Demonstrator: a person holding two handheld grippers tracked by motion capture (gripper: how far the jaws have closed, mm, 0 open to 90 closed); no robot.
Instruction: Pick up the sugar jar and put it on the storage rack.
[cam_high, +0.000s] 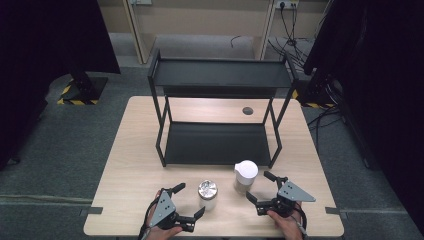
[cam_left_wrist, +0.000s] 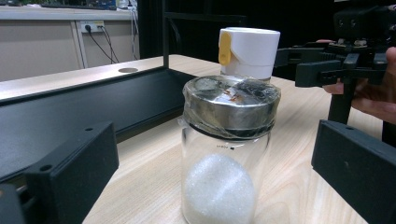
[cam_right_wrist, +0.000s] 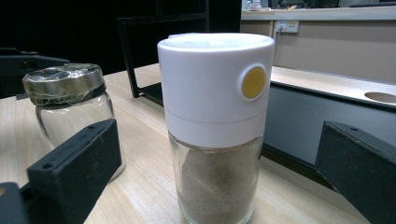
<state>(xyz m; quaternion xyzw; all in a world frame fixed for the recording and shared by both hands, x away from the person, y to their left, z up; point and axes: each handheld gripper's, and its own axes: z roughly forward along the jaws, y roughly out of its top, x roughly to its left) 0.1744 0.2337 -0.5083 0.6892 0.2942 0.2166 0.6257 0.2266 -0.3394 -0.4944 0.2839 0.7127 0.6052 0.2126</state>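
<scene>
High view: the left claw (cam_high: 189, 202) stands with jaws apart on the wooden surface (cam_high: 125, 175), just left of the metal-lidded glass jar (cam_high: 207, 194); the right claw (cam_high: 260, 187) is likewise spread, just right of the white-capped shaker (cam_high: 245, 176); both containers stand upright in front of the black two-tier shelf (cam_high: 220, 142); left gripper view sets the jar (cam_left_wrist: 227, 149) between its jaws, untouched; right gripper view does the same with the shaker (cam_right_wrist: 215, 126).
</scene>
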